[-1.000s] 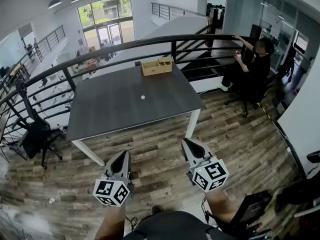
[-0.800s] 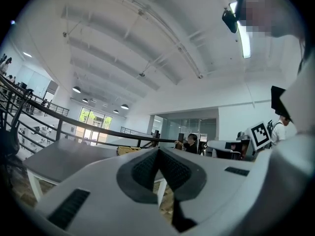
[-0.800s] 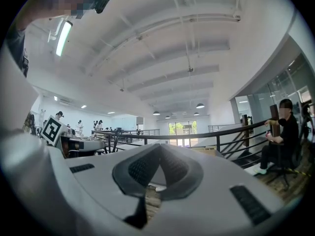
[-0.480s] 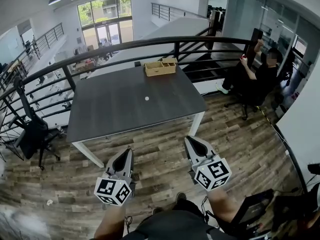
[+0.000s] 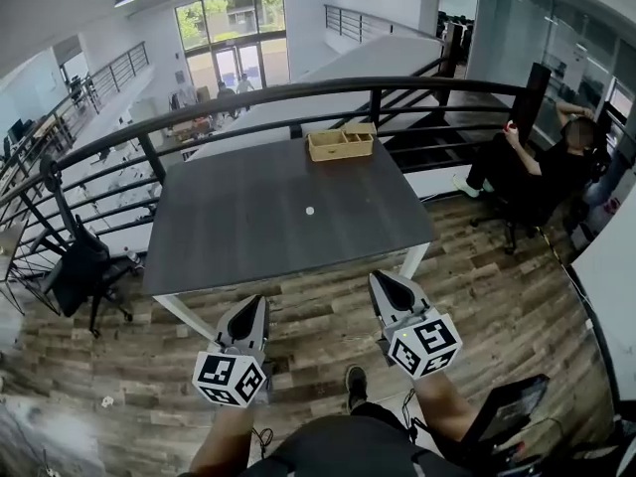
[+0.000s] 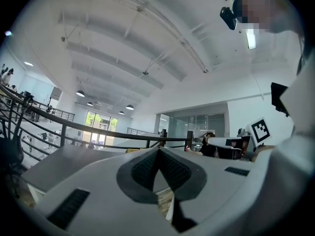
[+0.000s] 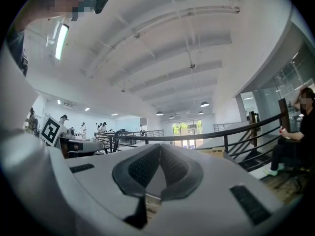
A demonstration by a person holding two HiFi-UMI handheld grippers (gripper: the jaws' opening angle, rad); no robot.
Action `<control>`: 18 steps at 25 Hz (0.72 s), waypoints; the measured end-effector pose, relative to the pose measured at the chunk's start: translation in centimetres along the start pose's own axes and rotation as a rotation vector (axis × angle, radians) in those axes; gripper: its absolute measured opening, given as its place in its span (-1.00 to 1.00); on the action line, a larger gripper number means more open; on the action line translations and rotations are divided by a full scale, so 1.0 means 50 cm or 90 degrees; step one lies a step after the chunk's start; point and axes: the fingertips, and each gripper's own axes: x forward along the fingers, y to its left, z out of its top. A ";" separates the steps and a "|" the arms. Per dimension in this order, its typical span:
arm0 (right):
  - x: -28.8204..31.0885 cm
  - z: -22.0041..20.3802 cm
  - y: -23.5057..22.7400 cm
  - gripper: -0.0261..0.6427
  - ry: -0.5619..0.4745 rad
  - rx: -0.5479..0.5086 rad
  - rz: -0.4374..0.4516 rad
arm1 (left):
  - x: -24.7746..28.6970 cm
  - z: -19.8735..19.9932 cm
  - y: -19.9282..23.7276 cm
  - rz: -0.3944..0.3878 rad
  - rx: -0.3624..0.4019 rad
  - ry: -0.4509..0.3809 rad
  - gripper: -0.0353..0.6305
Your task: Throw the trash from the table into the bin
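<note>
A small white scrap of trash (image 5: 310,210) lies near the middle of the dark grey table (image 5: 238,237). A wooden box (image 5: 341,143) with compartments stands at the table's far edge. My left gripper (image 5: 252,304) and right gripper (image 5: 382,280) hang side by side over the wooden floor, short of the table's near edge, both pointing level toward it. Both are shut with nothing between their jaws; the gripper views show the left gripper's tips (image 6: 158,150) and the right gripper's tips (image 7: 159,146) meeting. No bin shows in any view.
A black railing (image 5: 248,97) runs behind the table. A black office chair (image 5: 75,266) stands to the table's left. A seated person (image 5: 547,172) is at the right near the stairs. Wooden floor (image 5: 318,336) lies between me and the table.
The table has come closer and shifted right in the head view as I walk toward it. Both grippers stay shut and keep their pose side by side.
</note>
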 end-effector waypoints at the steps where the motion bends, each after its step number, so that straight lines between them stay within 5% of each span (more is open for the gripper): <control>1: 0.019 0.000 -0.016 -0.89 -0.002 0.000 0.005 | 0.021 0.001 0.008 0.007 0.004 0.000 -0.89; 18: 0.273 0.015 -0.294 -0.89 0.001 0.005 0.080 | 0.358 0.019 0.080 0.104 0.000 0.003 -0.89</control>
